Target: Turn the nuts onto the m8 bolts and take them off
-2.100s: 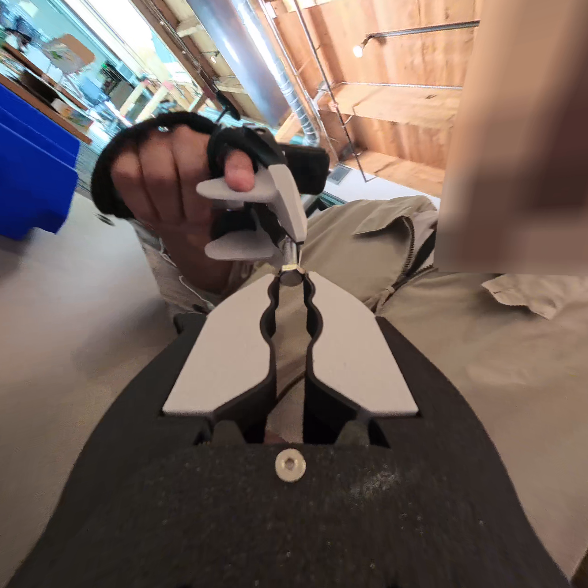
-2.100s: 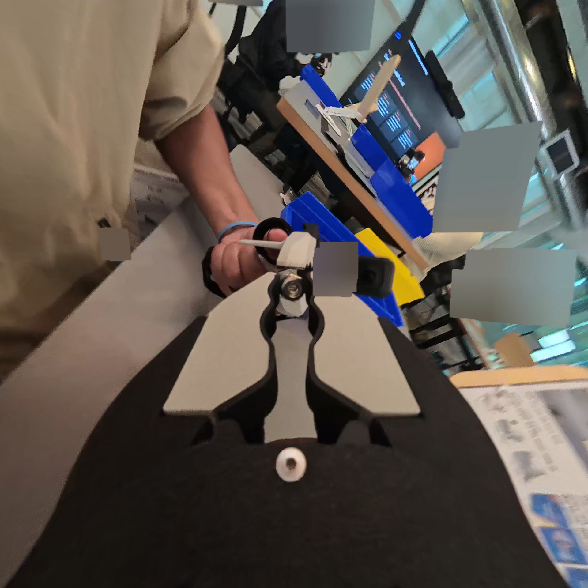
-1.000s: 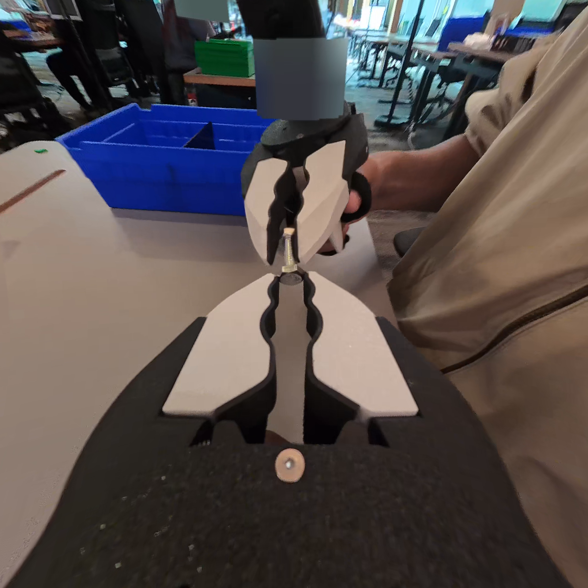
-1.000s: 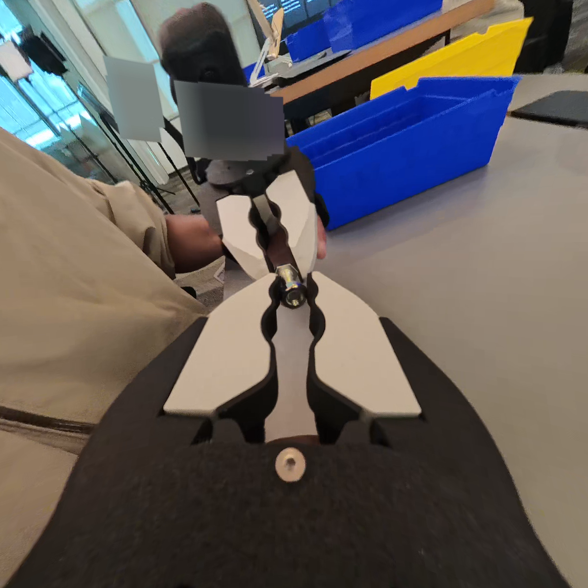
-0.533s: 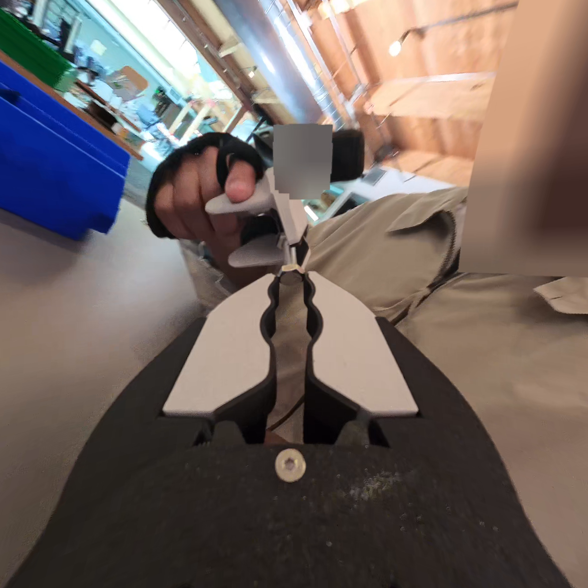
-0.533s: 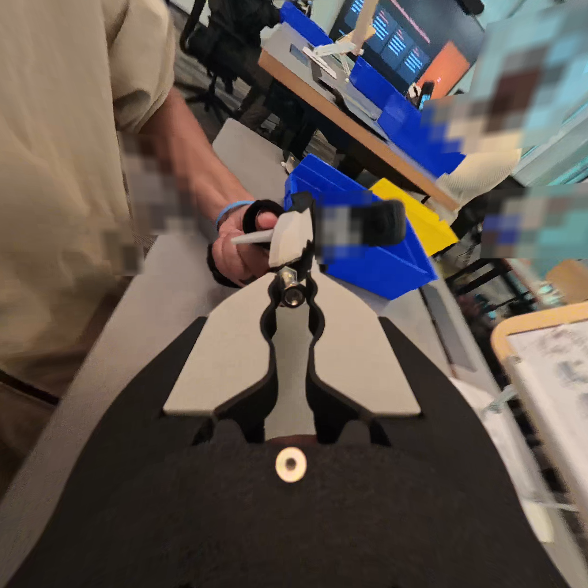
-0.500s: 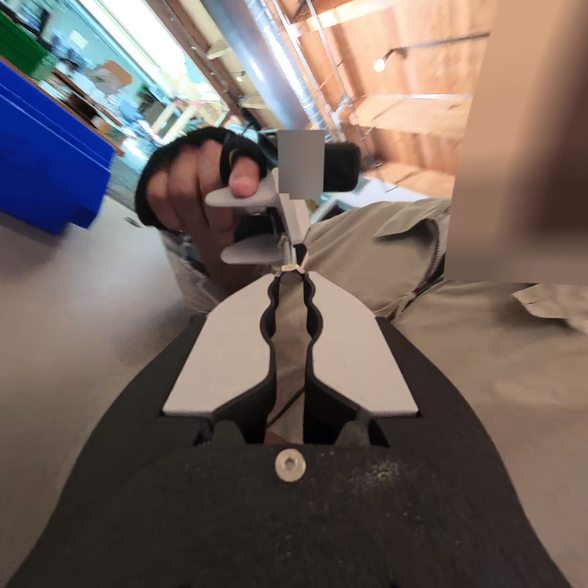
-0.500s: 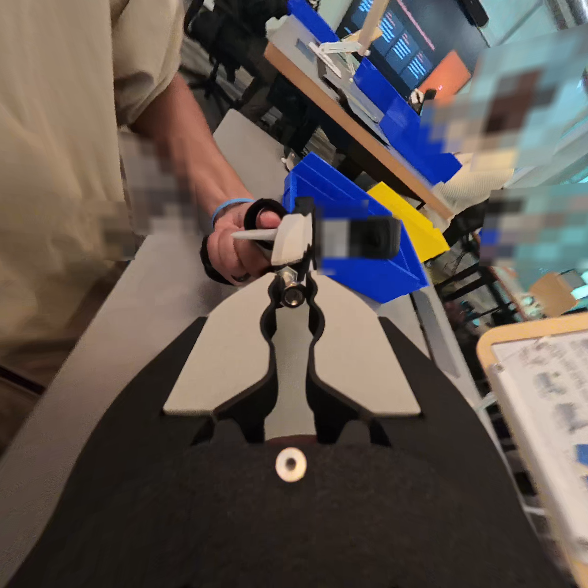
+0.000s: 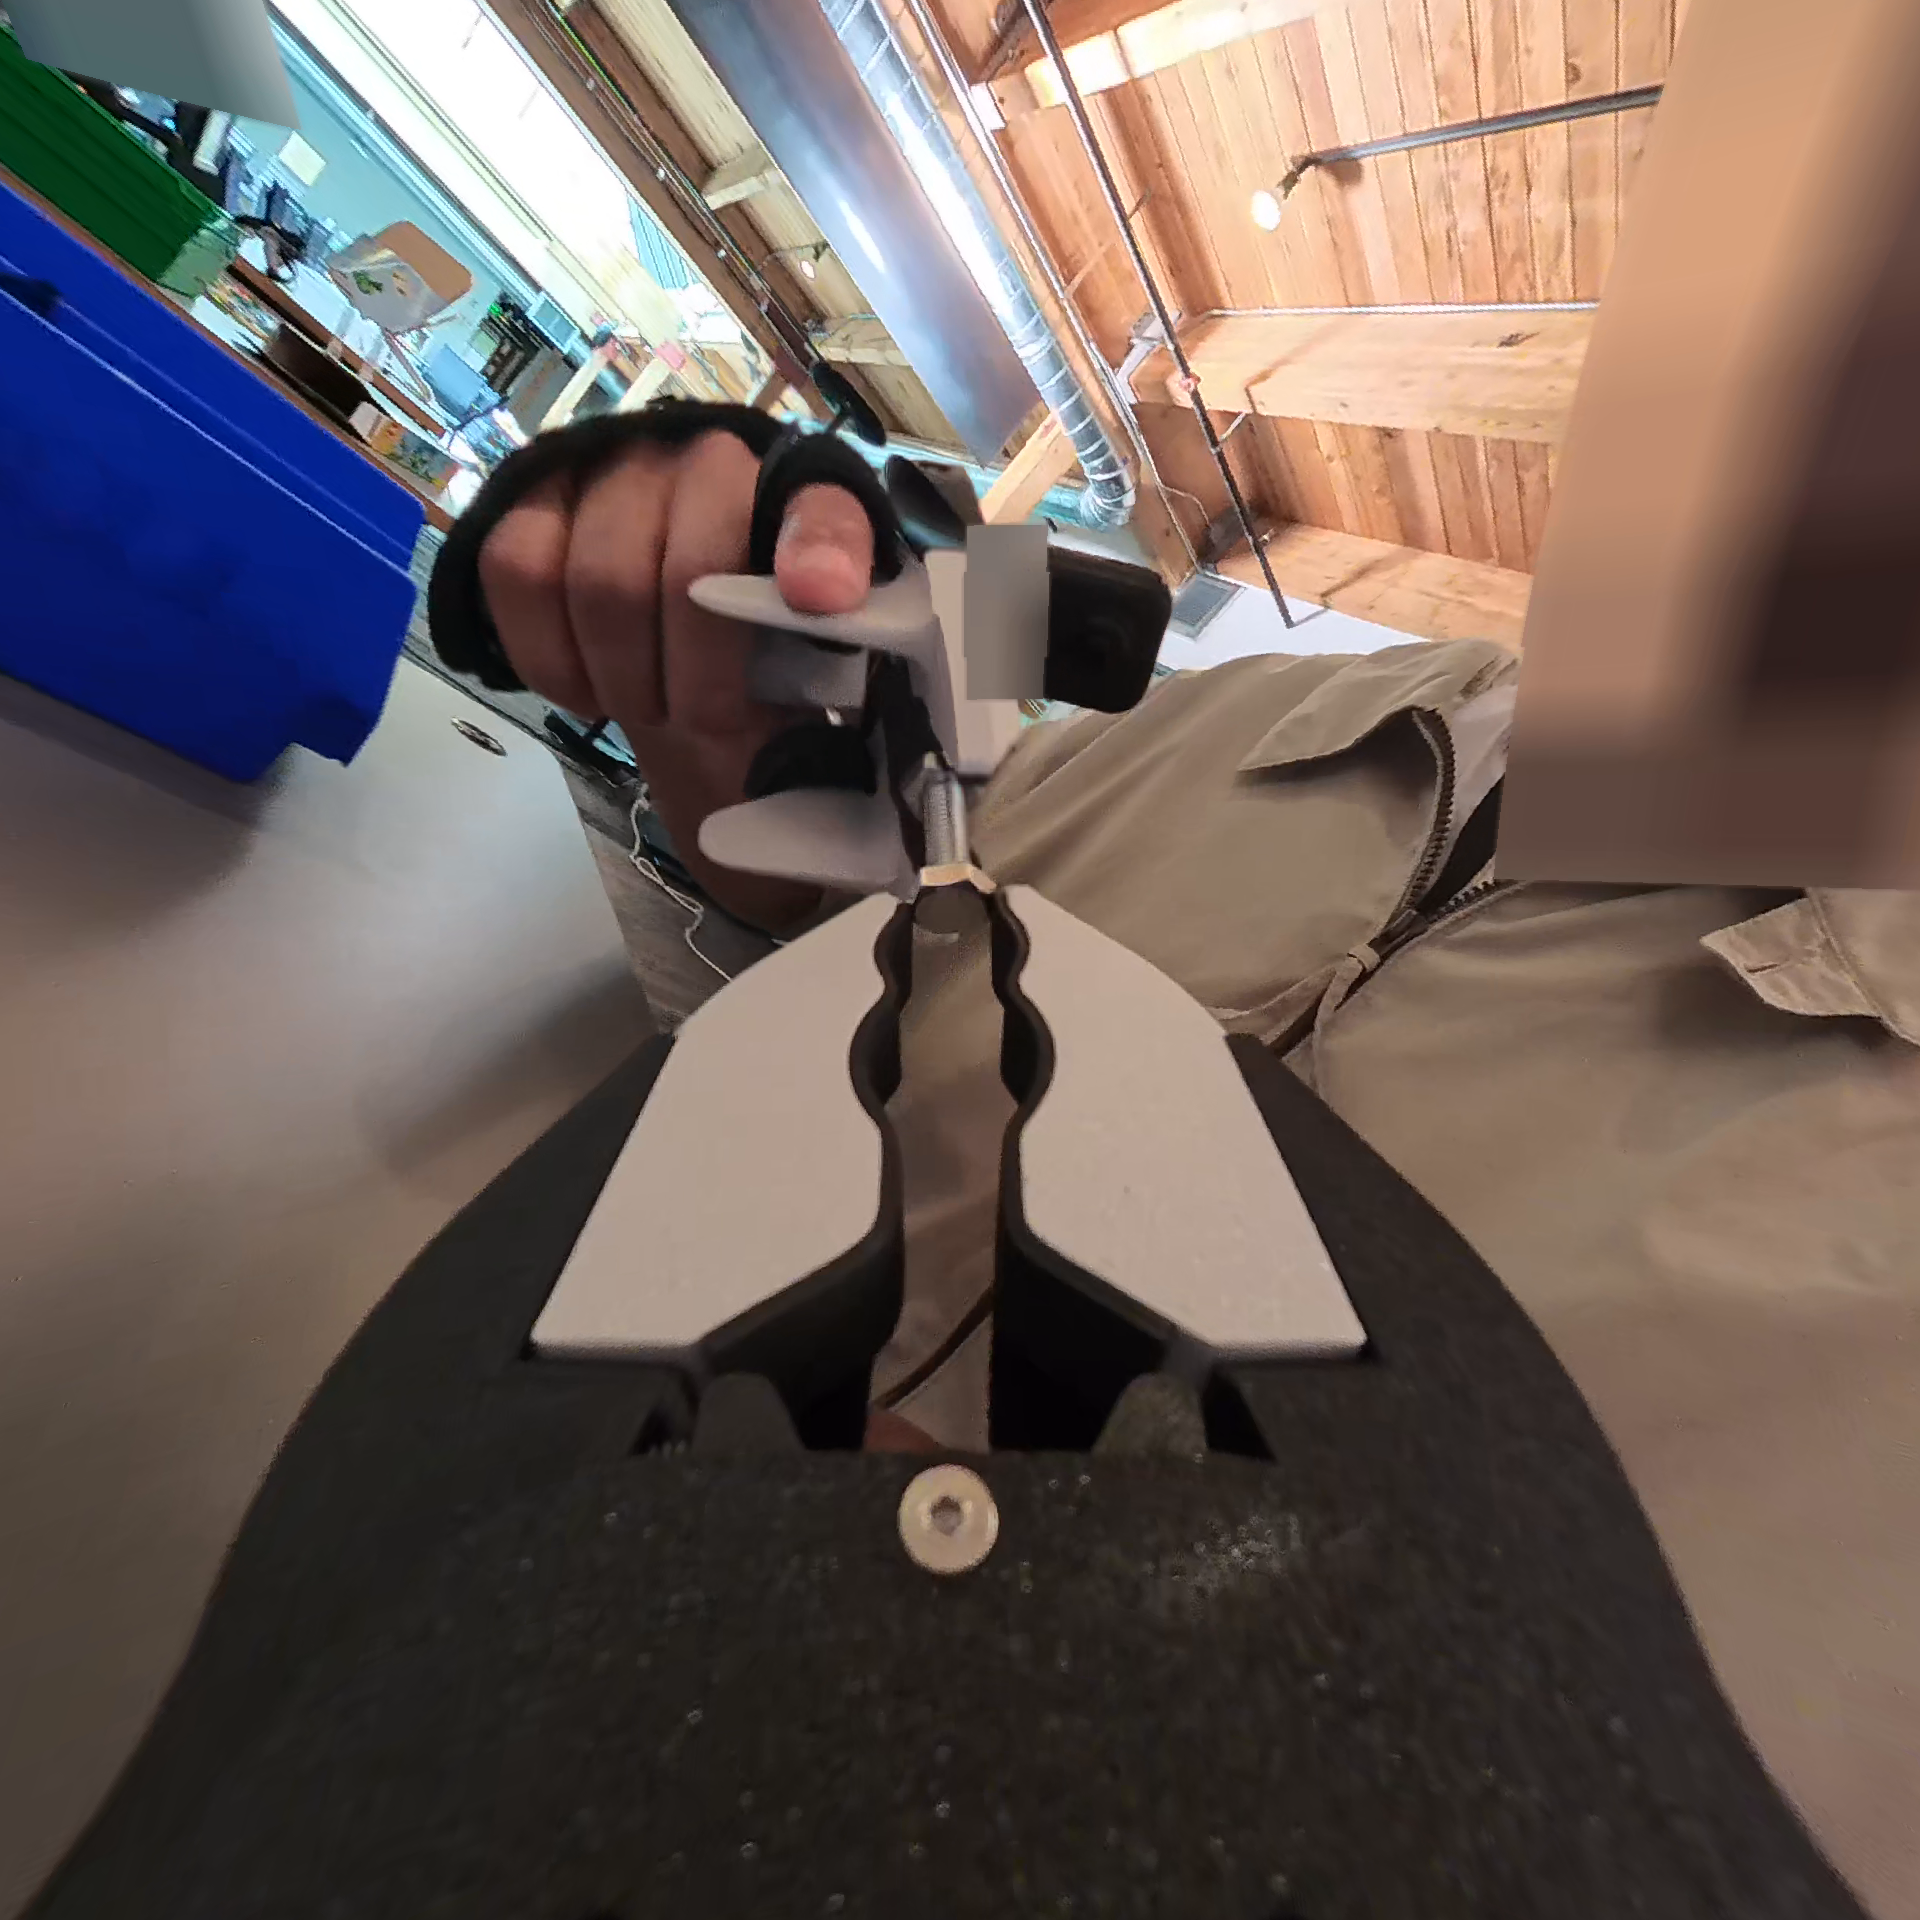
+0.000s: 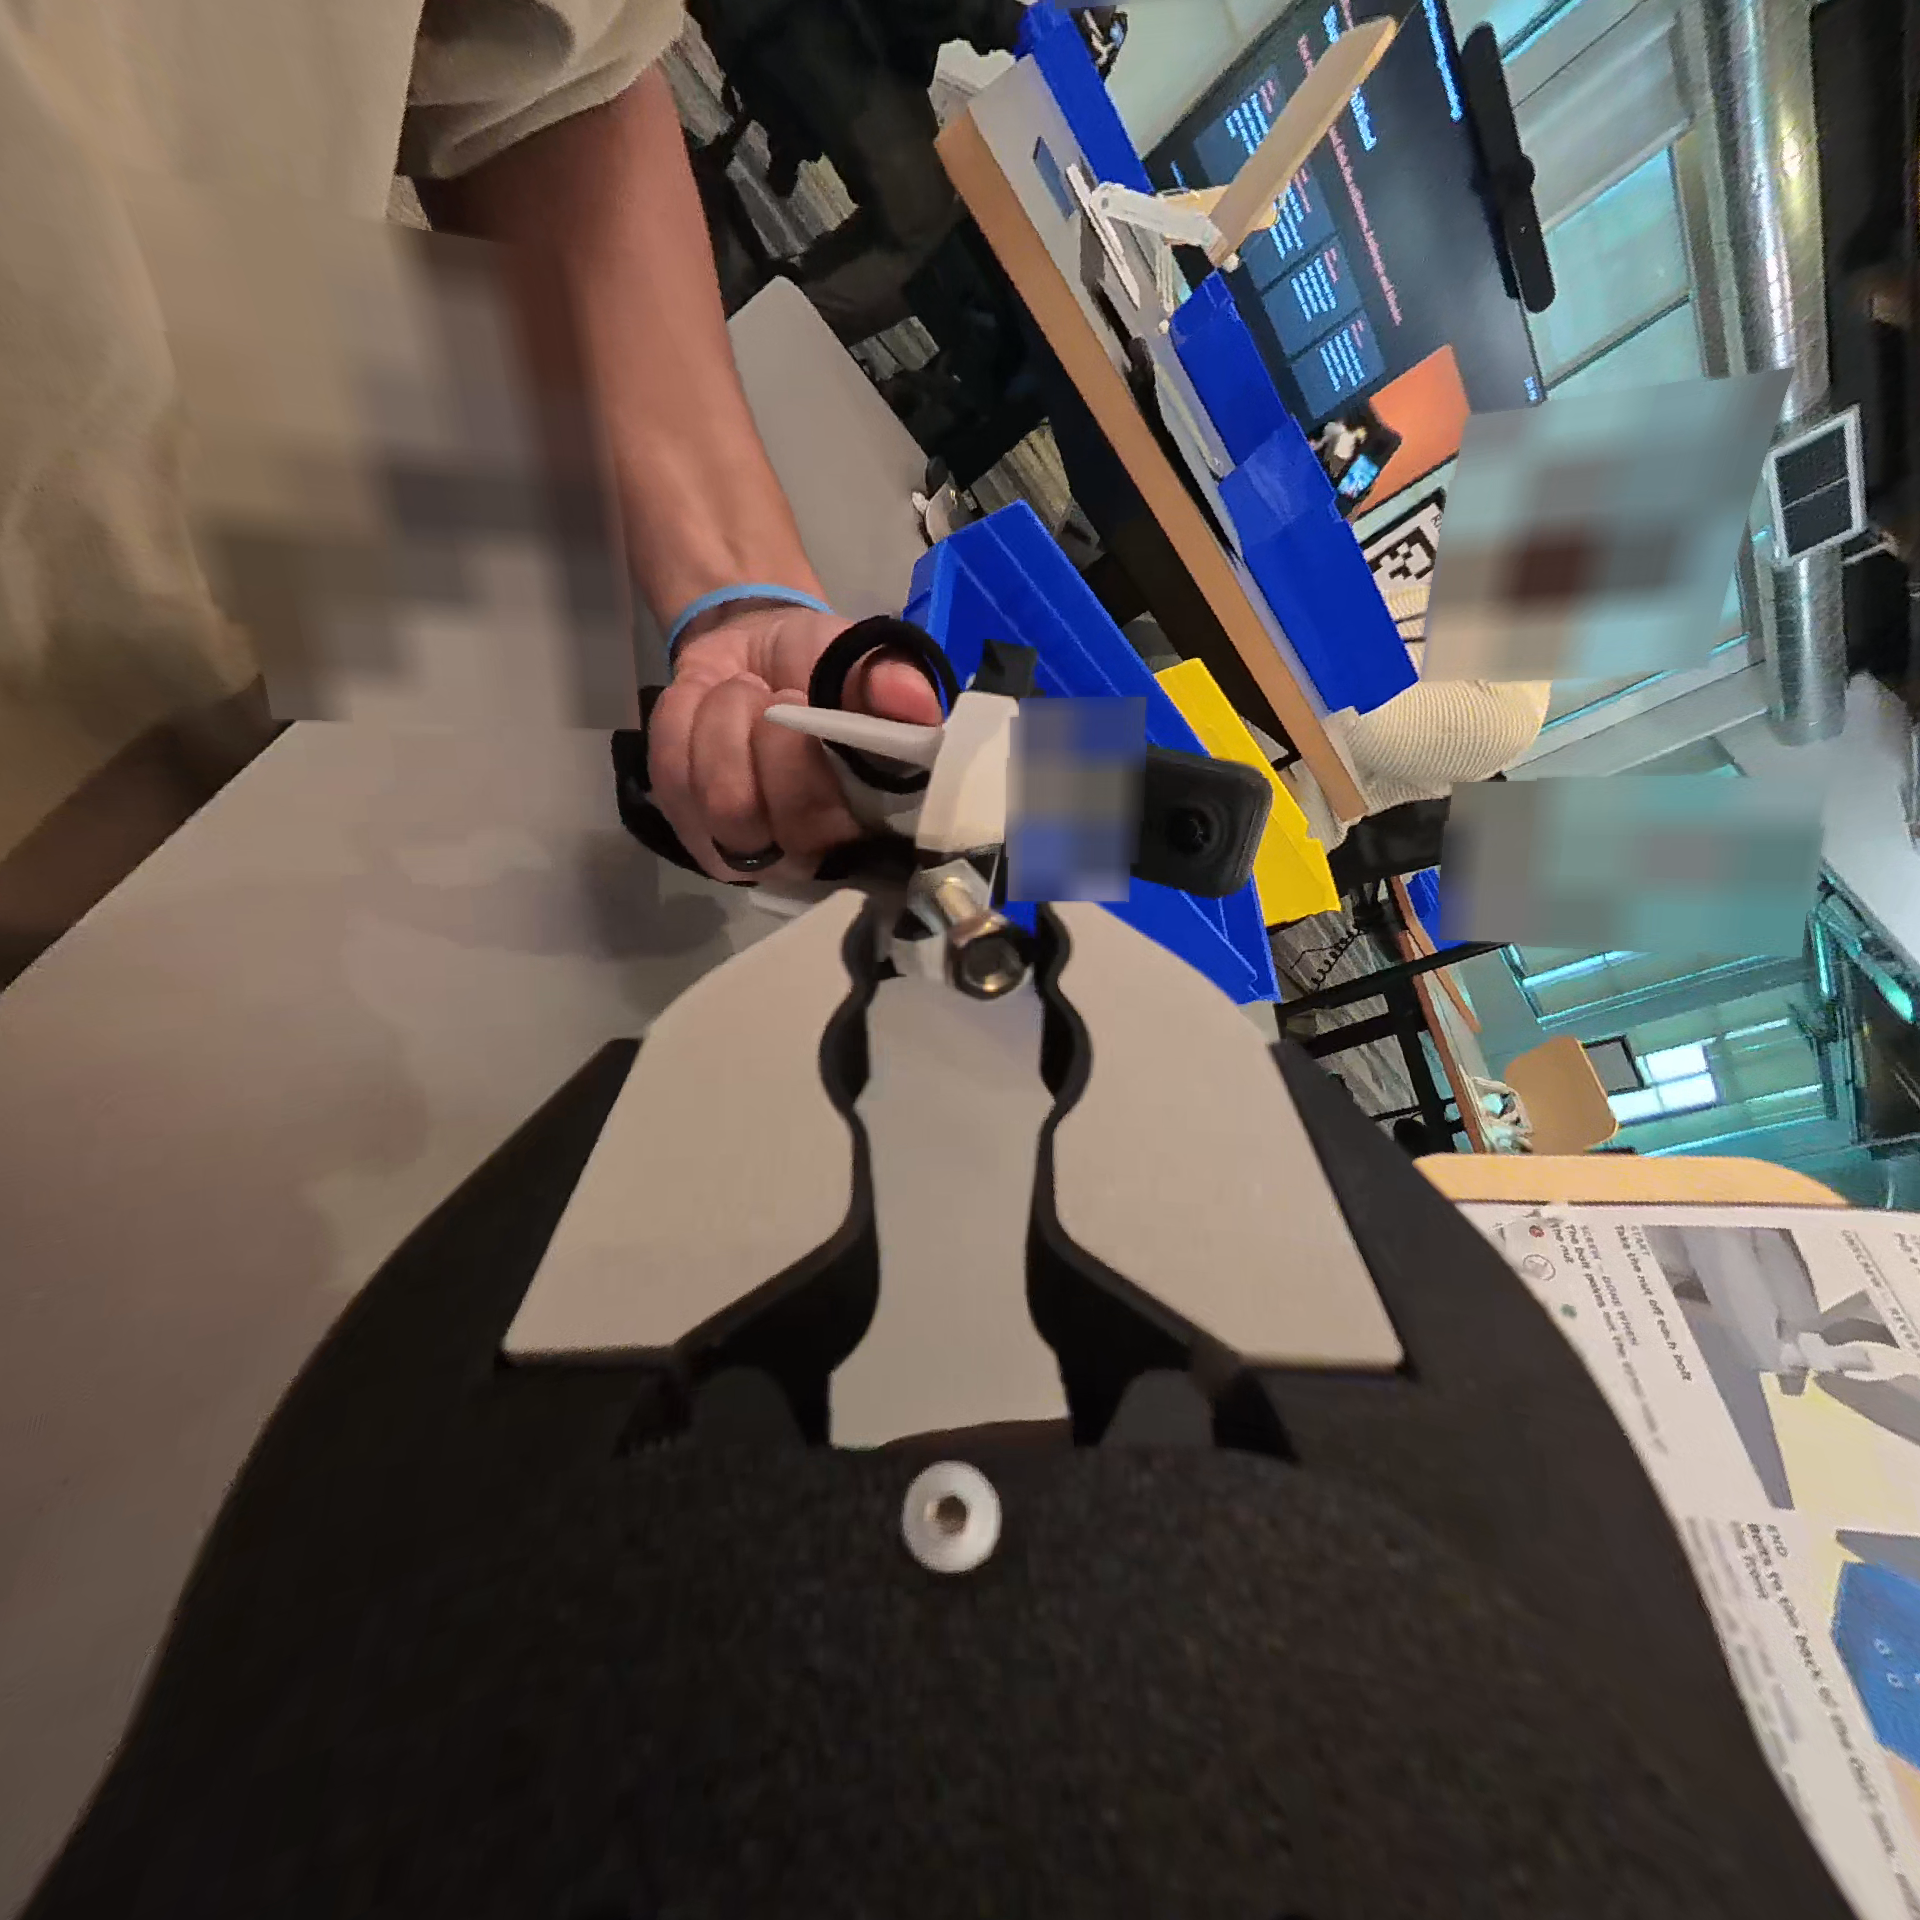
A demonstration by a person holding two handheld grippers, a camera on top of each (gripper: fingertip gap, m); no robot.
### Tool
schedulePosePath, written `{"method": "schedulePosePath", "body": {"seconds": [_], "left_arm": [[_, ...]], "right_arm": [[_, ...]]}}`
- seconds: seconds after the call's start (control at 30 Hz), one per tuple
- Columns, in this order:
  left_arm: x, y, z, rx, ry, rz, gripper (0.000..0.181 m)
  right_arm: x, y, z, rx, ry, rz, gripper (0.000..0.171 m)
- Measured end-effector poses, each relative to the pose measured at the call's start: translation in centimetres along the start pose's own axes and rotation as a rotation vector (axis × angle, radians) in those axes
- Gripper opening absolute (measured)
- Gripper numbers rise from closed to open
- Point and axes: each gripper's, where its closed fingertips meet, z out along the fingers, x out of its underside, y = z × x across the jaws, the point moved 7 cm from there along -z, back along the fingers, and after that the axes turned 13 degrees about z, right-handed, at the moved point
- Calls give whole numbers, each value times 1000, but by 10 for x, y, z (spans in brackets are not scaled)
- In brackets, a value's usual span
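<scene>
A silver M8 bolt (image 9: 943, 821) with a nut (image 10: 985, 961) on it spans the gap between my two grippers, above the grey table. My left gripper (image 9: 951, 904) is shut on the bolt's hex end, and the threaded shaft points away from it. It also shows side-on in the right wrist view (image 10: 914, 883). My right gripper (image 10: 951, 935) has its fingers spread on either side of the nut, which leans towards the right finger and is not clamped. In the left wrist view the right gripper (image 9: 930, 774) sits at the shaft's far end.
A blue bin (image 9: 156, 520) stands on the grey table (image 9: 260, 1039); it also shows in the right wrist view (image 10: 1039, 644), with a yellow bin (image 10: 1236, 758) behind it. A printed sheet (image 10: 1714, 1403) lies at the right. The person's beige shirt (image 9: 1351, 987) is close behind the grippers. Both grippers' tips are close together, under 4 cm apart.
My right gripper's fingers have spread apart; half a second ago they were shut on the nut. Both grippers rolled from level a second ago to tilted. My left gripper keeps its hold.
</scene>
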Motion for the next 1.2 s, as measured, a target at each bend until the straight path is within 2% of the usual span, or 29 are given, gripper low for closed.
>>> {"method": "schedulePosePath", "body": {"seconds": [0.03, 0.2, 0.33, 0.47, 0.5, 0.57, 0.67, 0.73, 0.8, 0.93, 1.03, 1.2], "left_arm": [[0, 0, -1, -3, -1, 5, 14], [-7, 1, -4, -85, 42, 91, 14], [-13, -1, -8, -284, 176, 323, 14], [-17, -1, -8, -559, 423, 673, 14], [-18, 0, -8, -608, 479, 746, 14], [-16, 1, -5, -661, 548, 829, 14], [-15, 0, 2, -664, 520, 866, 14], [-13, -1, 4, -679, 513, 884, 14], [-9, -2, 5, -688, 535, 898, 14], [-6, -5, 4, -683, 530, 873, 14], [-8, -6, 2, -599, 438, 731, 14], [-7, -12, 1, -436, 313, 529, 14]], "right_arm": [[2, -1, 0, 0, 14, 24, 37], [7, -2, -8, 18, 15, 178, 45], [25, -11, -14, 43, 19, 613, 47], [43, -3, -10, -75, -63, 1163, 46], [49, -4, -7, -84, -65, 1293, 39], [56, -3, -5, -135, -117, 1488, 43], [63, -2, -1, -184, -167, 1640, 36], [64, -1, 1, -190, -163, 1670, 31], [61, -2, 1, -212, -196, 1691, 16], [58, -2, 1, -196, -164, 1594, 15], [50, -2, 1, -194, -128, 1440, 15], [30, -3, -2, -168, -41, 1021, 15]]}}
